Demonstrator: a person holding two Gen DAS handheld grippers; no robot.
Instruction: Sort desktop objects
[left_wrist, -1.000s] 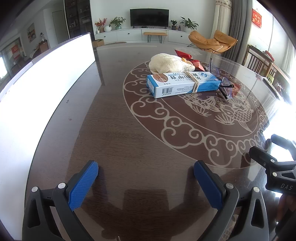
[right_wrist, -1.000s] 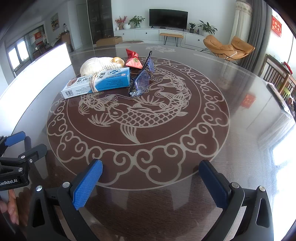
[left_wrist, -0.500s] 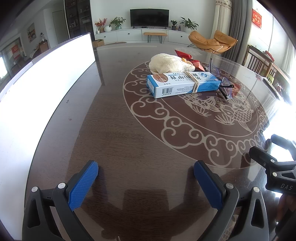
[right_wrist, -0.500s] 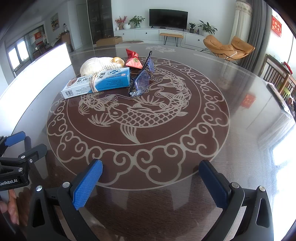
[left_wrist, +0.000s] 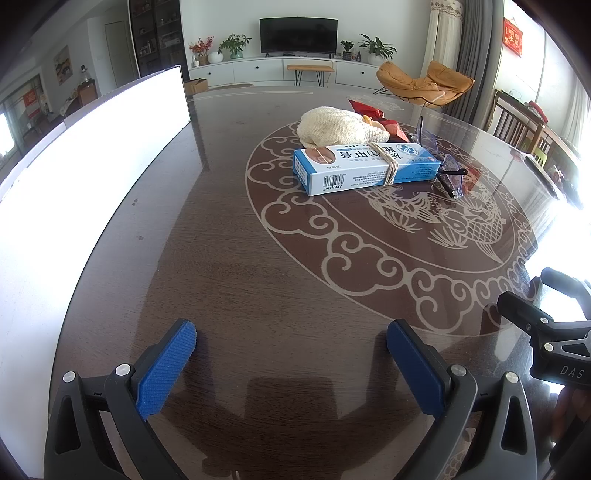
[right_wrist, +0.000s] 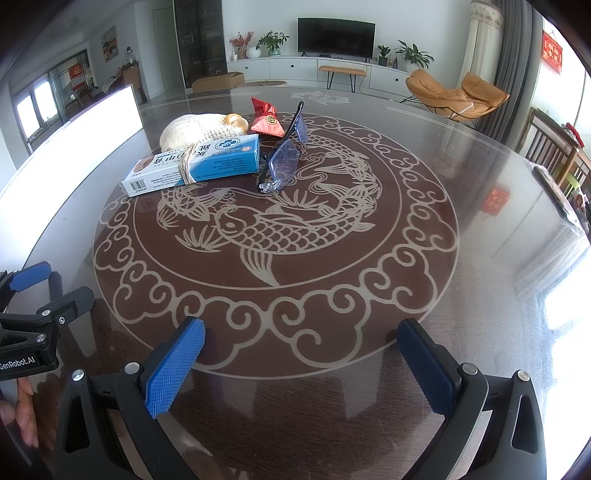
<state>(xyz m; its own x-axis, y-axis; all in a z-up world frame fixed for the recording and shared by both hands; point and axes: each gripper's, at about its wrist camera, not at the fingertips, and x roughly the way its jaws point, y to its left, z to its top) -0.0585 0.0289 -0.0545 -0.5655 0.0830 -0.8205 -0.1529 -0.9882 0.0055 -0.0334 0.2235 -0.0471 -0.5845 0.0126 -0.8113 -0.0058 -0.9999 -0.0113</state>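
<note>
Standing by this big round table with the glossy dark top and a carp design in the middle, so here's what's going on. Both grippers hover low over the near edge, side by side, and neither has anything in it. On the left gripper the blue ribbed pads sit wide apart, nothing between them but bare tabletop. Same deal with the right gripper, jaws spread wide and empty. From the right camera you can also catch a bit of a hand on the left tool's handle. All the stuff to sort is bunched up on the far side of the carp pattern, well away from both tools. A blue and white box lies flat with a rubber band wrapped around it, barcode end pointing toward the left side. Right behind it, touching, is a cream knitted pouch. A red packet sits just past the pouch, next to the far end of the box. A pair of glasses with bluish lenses rests at the box's right end, one arm sticking up toward the packet. Along the left edge of the table runs a long white panel, blown out by glare.
</note>
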